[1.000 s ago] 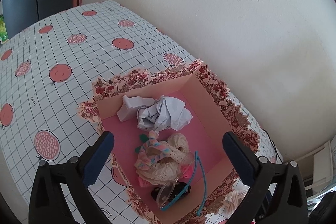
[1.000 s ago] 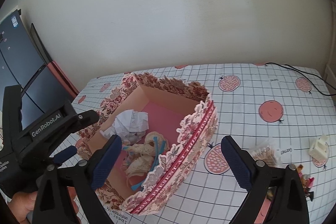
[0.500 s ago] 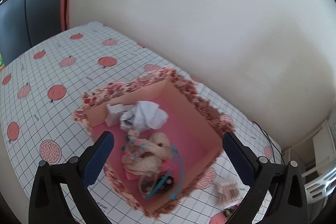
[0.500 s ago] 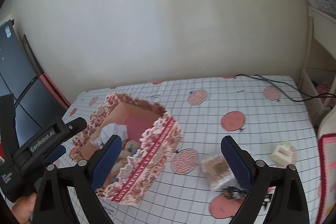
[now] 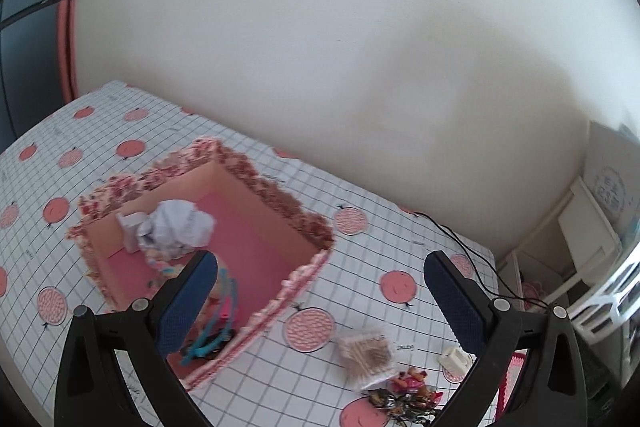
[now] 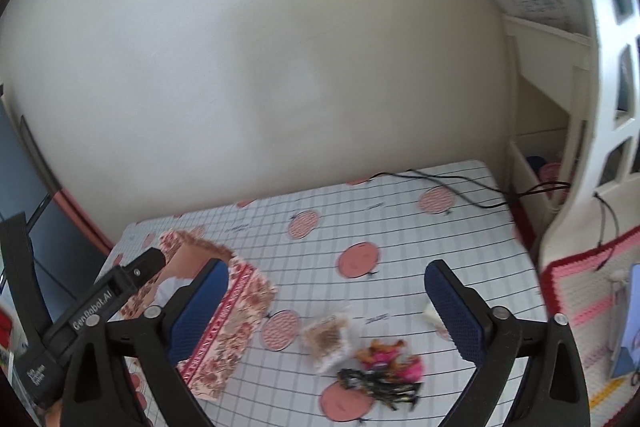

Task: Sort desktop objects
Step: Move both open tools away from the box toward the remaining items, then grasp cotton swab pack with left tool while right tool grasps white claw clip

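Pink floral box sits left of the loose clutter pile, both grippers spread and empty, so a hasty grab could scatter the crinkly packet.

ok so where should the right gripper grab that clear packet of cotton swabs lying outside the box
Probably from above with the right gripper, closing across the narrower width of the packet of cotton swabs. It lies flat on the tablecloth, its bulging middle offering soft film to pinch. The hair accessories crowd its right side.
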{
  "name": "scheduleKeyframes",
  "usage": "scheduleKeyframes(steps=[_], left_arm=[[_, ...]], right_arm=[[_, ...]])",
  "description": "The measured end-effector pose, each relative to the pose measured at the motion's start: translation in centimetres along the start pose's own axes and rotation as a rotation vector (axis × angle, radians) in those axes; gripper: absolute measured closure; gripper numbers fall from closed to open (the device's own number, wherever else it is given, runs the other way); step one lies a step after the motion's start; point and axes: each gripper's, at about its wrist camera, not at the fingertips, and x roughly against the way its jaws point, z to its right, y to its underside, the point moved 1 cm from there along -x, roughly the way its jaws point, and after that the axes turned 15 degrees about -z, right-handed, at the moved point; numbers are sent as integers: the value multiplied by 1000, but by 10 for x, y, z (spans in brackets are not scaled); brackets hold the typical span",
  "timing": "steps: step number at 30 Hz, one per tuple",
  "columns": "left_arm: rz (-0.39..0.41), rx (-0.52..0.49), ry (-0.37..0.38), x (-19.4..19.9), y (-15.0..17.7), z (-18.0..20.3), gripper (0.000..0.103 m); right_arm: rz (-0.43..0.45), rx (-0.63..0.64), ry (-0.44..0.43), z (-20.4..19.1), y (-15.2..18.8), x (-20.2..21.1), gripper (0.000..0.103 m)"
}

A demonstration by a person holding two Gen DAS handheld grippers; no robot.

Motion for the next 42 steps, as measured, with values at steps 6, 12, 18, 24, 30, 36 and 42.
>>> scheduleKeyframes(steps=[6,12,18,24,30,36,42], left_arm=[[-37,-63,26,-22,11,30,0],[-117,-87,34,-58,23,45,0],[-195,-75,40,-96,37,48,0],[-284,-65,56,-132,51,47,0],[-372,-58,70,-157,64,50,0],[-423,-41,69,-173,73,50,0],[-448,-47,60,-181,79,52,0]], right_arm=[[-10,-69,25,38,-3,-2,2],[-92,-120,75,67,3,-32,2],[-178,-186,120,98,16,-72,2],[-242,-226,147,117,30,-104,2],[-277,-231,166,120,40,-129,2],[-288,-236,179,121,47,-146,2],[-290,-260,193,127,52,-157,7]])
